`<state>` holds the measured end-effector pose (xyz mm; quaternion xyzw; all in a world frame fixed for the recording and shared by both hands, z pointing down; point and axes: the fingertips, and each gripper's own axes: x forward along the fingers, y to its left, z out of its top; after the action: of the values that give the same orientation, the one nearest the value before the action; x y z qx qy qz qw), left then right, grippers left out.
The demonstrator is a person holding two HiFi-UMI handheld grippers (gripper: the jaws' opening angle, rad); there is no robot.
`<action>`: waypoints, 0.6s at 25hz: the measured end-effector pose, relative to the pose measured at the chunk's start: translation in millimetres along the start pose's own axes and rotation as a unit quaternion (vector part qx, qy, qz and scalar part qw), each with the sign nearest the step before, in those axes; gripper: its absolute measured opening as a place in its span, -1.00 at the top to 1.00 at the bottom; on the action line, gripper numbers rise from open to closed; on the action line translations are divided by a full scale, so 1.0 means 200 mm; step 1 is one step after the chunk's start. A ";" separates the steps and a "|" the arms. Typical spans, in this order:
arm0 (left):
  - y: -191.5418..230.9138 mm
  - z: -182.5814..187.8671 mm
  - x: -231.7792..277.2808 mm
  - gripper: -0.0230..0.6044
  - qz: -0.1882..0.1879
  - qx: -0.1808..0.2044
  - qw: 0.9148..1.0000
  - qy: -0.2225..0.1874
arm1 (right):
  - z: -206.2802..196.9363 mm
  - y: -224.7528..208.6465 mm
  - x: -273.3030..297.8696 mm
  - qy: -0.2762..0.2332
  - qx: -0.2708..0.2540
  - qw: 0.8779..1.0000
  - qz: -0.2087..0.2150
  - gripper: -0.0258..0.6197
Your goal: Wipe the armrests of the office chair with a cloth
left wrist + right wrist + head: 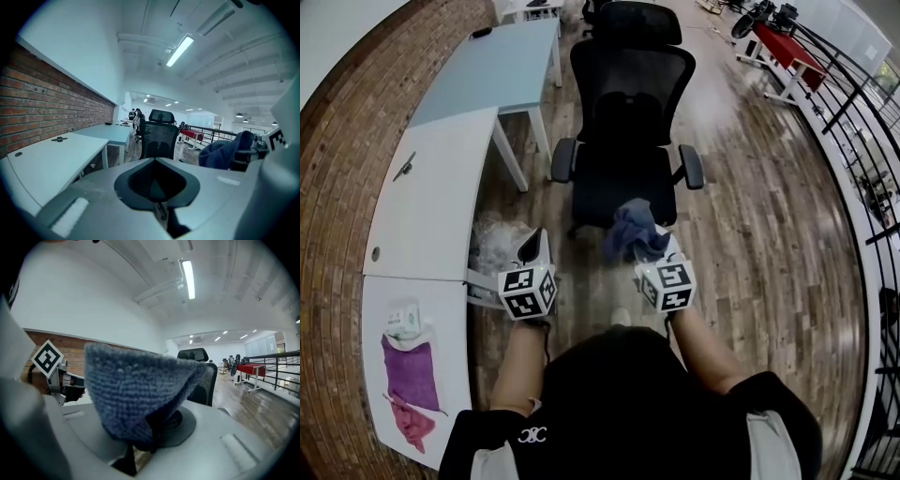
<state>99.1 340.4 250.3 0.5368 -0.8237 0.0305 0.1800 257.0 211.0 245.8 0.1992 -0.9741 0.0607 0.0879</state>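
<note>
Blue cloth is hanging clamped in R gripper, short of chair; right-side armrest is lying ahead, slightly right, nearer this hand. L gripper is hovering closed, empty.

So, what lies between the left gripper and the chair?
Only bare floor lies between the left gripper and the chair. The head view shows this, and the left gripper view shows the chair unobstructed.
</note>
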 end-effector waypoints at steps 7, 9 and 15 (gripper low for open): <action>-0.16 0.07 0.19 0.91 0.029 -0.012 0.999 0.000 | 0.01 -0.15 0.09 0.019 -0.017 0.996 0.085 0.73; -0.19 0.07 0.23 0.91 0.041 -0.017 0.999 -0.001 | -0.01 -0.19 0.11 0.025 -0.022 0.993 0.111 0.73; -0.12 0.07 0.33 0.91 0.062 -0.032 0.997 0.016 | 0.01 -0.24 0.28 0.048 -0.017 0.990 0.132 0.73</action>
<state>92.7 269.7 255.9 0.4779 -0.8531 0.0242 0.2077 225.0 145.9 259.7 0.0644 -0.9875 0.0650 0.1286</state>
